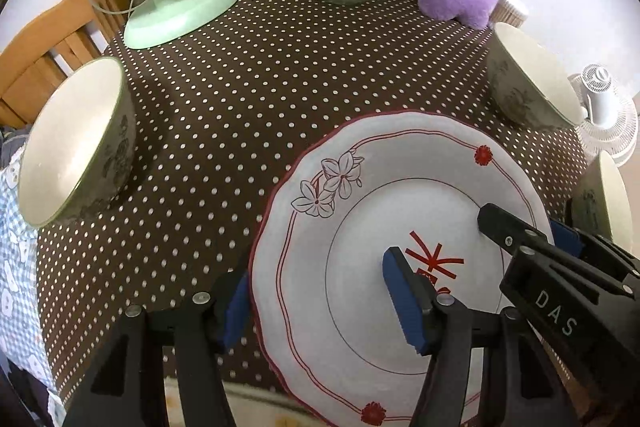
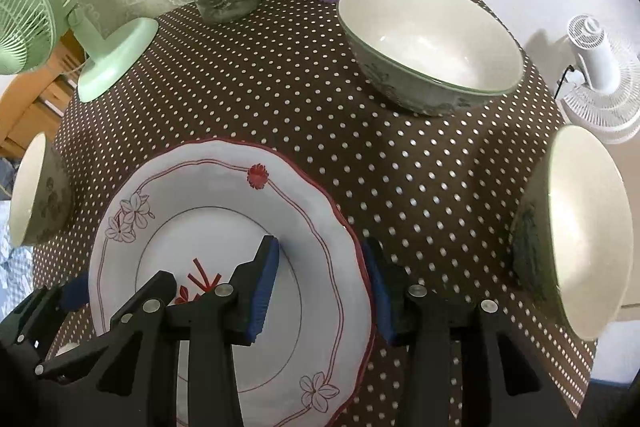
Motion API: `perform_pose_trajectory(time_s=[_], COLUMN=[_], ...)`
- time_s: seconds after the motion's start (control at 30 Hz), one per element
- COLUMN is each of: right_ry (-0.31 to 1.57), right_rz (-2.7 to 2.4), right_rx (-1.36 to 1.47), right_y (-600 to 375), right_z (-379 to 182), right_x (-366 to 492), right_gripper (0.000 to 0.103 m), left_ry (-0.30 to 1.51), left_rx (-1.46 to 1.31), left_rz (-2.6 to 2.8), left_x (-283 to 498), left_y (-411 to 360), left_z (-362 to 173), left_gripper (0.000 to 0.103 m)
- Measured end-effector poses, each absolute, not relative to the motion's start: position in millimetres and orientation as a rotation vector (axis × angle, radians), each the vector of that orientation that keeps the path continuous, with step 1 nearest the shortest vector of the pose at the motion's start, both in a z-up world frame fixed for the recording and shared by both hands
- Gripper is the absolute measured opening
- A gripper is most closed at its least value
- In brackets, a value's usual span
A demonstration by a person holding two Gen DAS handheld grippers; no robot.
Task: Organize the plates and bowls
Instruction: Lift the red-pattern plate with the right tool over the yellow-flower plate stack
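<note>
Left hand-held gripper (image 1: 320, 301): enters at 6 o'clock of the left wrist view, pointing forward and down over the counter (image 1: 240, 99). Jaws wide apart, straddling the plate's left rim: the left pad sits outside the edge at 7 o'clock, the right pad (image 1: 402, 301) over the plate's centre. Whether either pad touches the plate cannot be told; nothing is clamped.

Right hand-held gripper (image 2: 322, 291): enters at 6 o'clock of the right wrist view, same forward-and-down pose. Jaws wide apart, straddling the plate's right rim: left pad (image 2: 266, 291) over the plate's well, right pad just outside the edge. Nothing is clamped. Its tip also shows at 4 o'clock in the left wrist view.

Plate (image 1: 360, 227): white, scalloped, red-edged; red line border, red rosettes, outlined flower sprigs, red mark at centre. A second red rim shows just under it. Lies on the counter near its front edge, between the two grippers.

Bowls, three: cream inside, green rim, grey floral outside.
- Bowl one (image 1: 76, 143): 9 o'clock of the plate, left counter edge.
- Bowl two (image 2: 430, 43): 1 o'clock of the plate, toward the back.
- Bowl three (image 2: 580, 231): 3 o'clock of the plate, right counter edge.

All three stand well apart from both grippers.

Counter: brown cloth, white dots.
</note>
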State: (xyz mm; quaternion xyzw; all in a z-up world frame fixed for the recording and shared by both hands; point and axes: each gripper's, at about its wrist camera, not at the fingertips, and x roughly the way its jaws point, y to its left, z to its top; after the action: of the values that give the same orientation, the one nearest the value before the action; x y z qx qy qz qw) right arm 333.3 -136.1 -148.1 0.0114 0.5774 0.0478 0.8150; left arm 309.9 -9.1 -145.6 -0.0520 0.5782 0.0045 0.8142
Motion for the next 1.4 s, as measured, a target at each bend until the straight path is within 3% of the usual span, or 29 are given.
perform_pose_trajectory(time_s=[0.73,1.4], right_ry=[1.178,1.258], right_rz=[0.149,0.111], right_rx=[0.009,0.007], right_y=[-116.2,-87.1], right_z=[-94.9,-111.4], right_x=[246.9,169.1], right_gripper=[0.047,0.047], left_ry=[1.196,1.278], left_rx=[-0.124,-0.098], left_rz=[0.013,-0.021], left_x=[215.1,146.4], left_y=[18.2,48.9], left_z=[-101.2,-119.6], left_gripper=[0.062,0.062])
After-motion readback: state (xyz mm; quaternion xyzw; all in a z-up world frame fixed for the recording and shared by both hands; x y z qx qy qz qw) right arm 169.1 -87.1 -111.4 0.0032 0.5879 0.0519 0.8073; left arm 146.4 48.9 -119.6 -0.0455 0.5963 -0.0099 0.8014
